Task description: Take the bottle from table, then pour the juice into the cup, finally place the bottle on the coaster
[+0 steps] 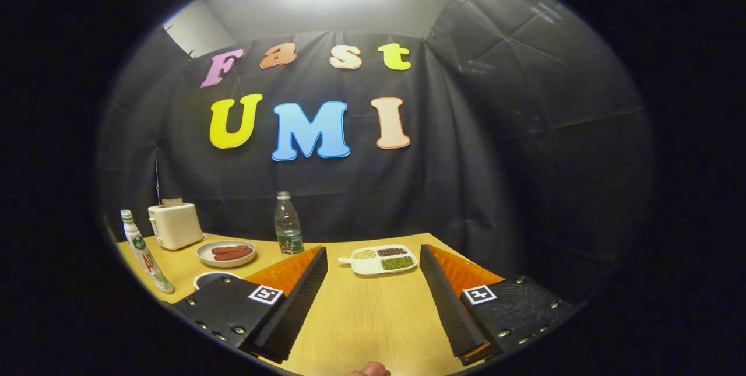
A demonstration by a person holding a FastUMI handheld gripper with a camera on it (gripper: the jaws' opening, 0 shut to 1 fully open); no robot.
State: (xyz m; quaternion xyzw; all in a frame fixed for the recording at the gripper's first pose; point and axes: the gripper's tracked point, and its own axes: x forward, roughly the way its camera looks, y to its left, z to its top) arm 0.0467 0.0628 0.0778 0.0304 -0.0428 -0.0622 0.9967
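My gripper (371, 255) is open, its two fingers spread wide above the wooden table (361, 317) with nothing between them. A clear plastic bottle (288, 224) with a green label stands upright at the back of the table, just beyond the left finger's tip. A white bottle (145, 255) with a green cap stands tilted in the view far off to the left of the fingers. A round white-rimmed thing with a dark inside (211, 278) sits by the left finger, partly hidden by it; whether it is a cup or a coaster I cannot tell.
A cream toaster (173, 224) with bread in it stands at the back left. In front of it lies a plate of sausages (227, 253). A white divided tray (382, 260) of beans and grains sits ahead between the fingertips. The table ends at the black cloth wall.
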